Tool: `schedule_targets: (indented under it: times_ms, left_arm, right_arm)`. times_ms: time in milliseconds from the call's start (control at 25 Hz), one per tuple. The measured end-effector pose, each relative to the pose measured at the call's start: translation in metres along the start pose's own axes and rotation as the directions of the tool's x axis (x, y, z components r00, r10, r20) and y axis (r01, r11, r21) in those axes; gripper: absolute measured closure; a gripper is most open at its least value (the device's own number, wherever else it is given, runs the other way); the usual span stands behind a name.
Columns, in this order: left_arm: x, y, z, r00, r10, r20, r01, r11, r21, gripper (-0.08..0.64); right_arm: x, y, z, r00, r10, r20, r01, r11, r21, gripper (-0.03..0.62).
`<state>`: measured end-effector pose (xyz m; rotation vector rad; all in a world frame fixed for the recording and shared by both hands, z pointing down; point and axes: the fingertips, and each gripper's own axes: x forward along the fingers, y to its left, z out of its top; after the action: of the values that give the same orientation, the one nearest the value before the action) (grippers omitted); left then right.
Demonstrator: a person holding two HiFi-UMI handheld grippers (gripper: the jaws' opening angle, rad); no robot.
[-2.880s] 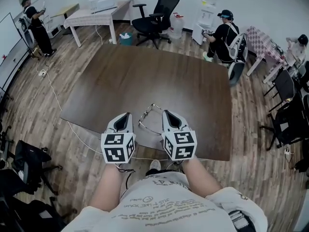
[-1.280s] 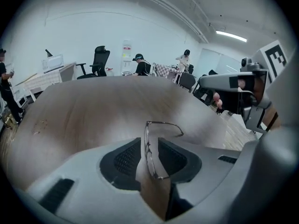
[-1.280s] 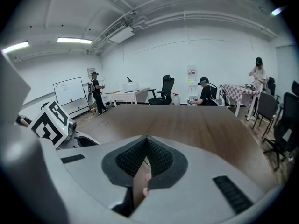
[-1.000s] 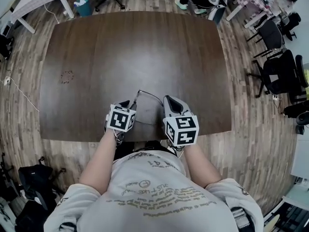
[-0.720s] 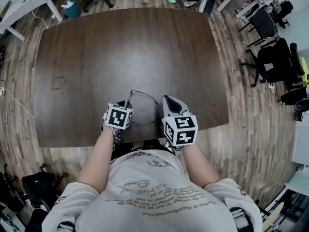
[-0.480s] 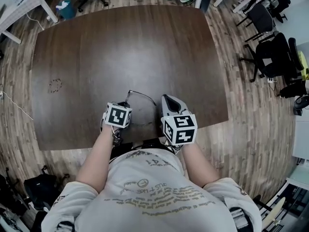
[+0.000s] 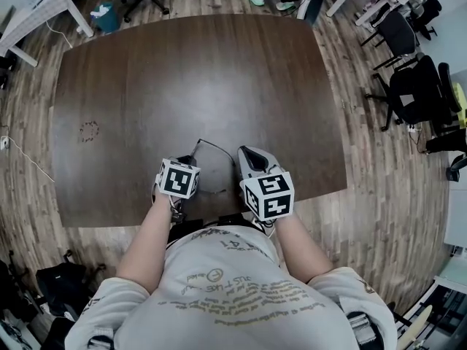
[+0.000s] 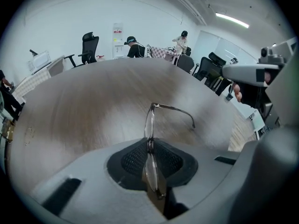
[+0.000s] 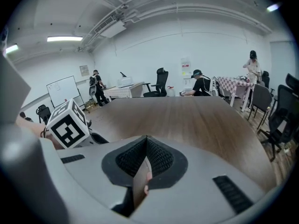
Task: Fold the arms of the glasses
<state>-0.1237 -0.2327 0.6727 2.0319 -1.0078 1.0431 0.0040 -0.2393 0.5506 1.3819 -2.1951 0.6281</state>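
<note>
In the head view a faint reddish ring mark (image 7: 89, 130) sits at the left of the dark, wood-grained counter (image 7: 182, 64), which has rounded corners and a dull sheen. Low in the centre of the frame, the left gripper (image 7: 187, 160) points down at the near edge, with its black-and-white marker cube (image 7: 179, 179) towards the camera. From up here the glasses (image 7: 215, 146) are only a thin wire line running between the two grippers, just above the counter. The right gripper (image 7: 241, 153) stands just beside them on the right, in a smooth grey shell. Black office chairs (image 7: 412, 86) stand on the plank floor at the far right.

The left gripper view gives what the head view cannot. The two black mesh-textured pads (image 8: 133, 157) are clamped on the front of the glasses, with a clear round lens seen edge-on between them. The thin metal frame rises out of the grip, and one slim arm (image 8: 175, 109) reaches out to the right, unfolded, ending in a down-curved tip over the counter. The right gripper shows at this view's right edge, apart from the arm.

The right gripper view shows its ribbed pads pressed together with nothing between them. The left gripper's cube lies at the left of that frame, but the glasses are not in it.
</note>
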Motion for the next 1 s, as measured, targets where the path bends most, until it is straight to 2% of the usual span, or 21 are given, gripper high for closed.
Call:
schedule_targets:
  times_ms: [200, 240, 280, 320, 640, 1000]
  left_arm:
    - [-0.024, 0.005, 0.024, 0.992, 0.031, 0.124, -0.033, 0.999, 0.013, 0.509]
    - [-0.030, 0.005, 0.029, 0.989, 0.039, 0.143, -0.042, 0.999, 0.013, 0.509]
    - [-0.037, 0.005, 0.035, 0.986, 0.046, 0.160, -0.049, 0.999, 0.013, 0.509]
    - [-0.044, 0.005, 0.040, 0.983, 0.053, 0.178, -0.056, 0.998, 0.013, 0.509]
    - [-0.091, -0.001, 0.069, 0.946, 0.092, 0.309, -0.107, 0.994, 0.032, 0.511]
    - [-0.114, -0.003, 0.073, 0.923, 0.106, 0.371, -0.134, 0.990, 0.049, 0.511]
  right_arm:
    - [0.009, 0.019, 0.000, 0.997, 0.071, -0.017, -0.072, 0.984, -0.165, 0.575]
    - [0.010, 0.021, 0.000, 0.996, 0.088, -0.025, -0.092, 0.979, -0.184, 0.549]
    - [0.011, 0.022, 0.001, 0.994, 0.100, -0.035, -0.105, 0.975, -0.198, 0.484]
    - [0.012, 0.022, 0.002, 0.994, 0.101, -0.042, -0.107, 0.971, -0.212, 0.465]
    - [0.011, 0.014, 0.018, 0.998, 0.066, -0.024, -0.070, 0.953, -0.295, 0.465]
    - [0.016, 0.021, 0.029, 0.997, 0.074, -0.013, -0.074, 0.936, -0.345, 0.495]
